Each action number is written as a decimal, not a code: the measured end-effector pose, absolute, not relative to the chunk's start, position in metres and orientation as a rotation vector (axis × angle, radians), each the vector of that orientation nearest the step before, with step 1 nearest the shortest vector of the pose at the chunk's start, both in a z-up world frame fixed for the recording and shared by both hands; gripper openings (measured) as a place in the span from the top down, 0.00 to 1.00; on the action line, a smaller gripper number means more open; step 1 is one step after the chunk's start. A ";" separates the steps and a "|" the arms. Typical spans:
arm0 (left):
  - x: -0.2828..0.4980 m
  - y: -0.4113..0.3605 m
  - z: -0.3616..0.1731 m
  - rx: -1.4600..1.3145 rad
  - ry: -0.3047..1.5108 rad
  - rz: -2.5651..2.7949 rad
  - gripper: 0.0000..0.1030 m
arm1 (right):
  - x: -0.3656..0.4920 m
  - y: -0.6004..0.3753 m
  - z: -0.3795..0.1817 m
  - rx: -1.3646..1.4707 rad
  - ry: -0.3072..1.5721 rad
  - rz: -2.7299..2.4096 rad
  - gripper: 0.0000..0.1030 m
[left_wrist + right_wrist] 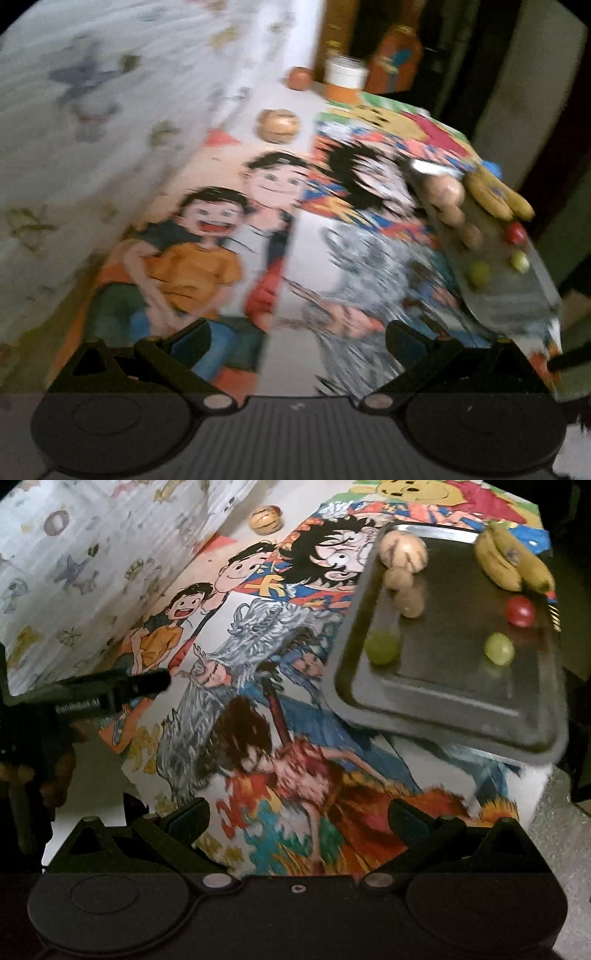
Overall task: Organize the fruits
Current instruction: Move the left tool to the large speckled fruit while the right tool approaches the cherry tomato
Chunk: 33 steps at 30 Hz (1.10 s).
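Right gripper [297,819]: fingers spread, empty, over the painted tabletop [258,720]. Left gripper [297,339]: likewise agape, empty. Tray [454,709], 2 o'clock: two green grapes [499,648], red fruit [519,610], brown fruits [403,549], bananas [511,559]. Stray melon [266,518], 11 o'clock. Step: approach; next, probably fetch the stray.

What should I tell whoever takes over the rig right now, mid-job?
Left gripper: open, empty, over the cartoon tablecloth.
Right gripper: open, empty, short of the tray.
On the metal tray: bananas at the far corner, a red fruit, two green fruits, and three tan fruits along the left side.
Off the tray: a tan round fruit on the cloth near the wall, and an orange-red one farther back by a jar.
Left: probably those two loose fruits.
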<state>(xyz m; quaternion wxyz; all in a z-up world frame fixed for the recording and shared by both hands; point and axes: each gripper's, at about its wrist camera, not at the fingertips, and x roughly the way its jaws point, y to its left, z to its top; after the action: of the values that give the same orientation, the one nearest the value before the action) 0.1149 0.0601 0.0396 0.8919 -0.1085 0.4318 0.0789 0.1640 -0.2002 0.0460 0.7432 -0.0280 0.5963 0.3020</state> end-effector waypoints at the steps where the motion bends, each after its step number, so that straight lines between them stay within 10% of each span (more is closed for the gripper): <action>1: 0.117 0.067 0.043 -0.240 0.888 0.180 0.00 | 0.170 -0.195 0.049 -0.057 1.308 0.665 0.01; 20: 0.182 0.082 0.097 -0.160 0.570 0.210 0.00 | 0.370 -0.115 0.213 -0.038 1.013 0.680 0.00; 33: 0.294 0.079 0.041 -0.144 0.575 0.356 0.00 | 0.506 -0.016 0.116 -0.044 1.001 0.858 0.01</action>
<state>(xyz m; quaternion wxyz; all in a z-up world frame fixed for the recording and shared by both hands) 0.2940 0.0792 0.0410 0.9408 -0.0706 0.2817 0.1747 0.5057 -0.0157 0.1155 0.7902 -0.0203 0.4650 0.3986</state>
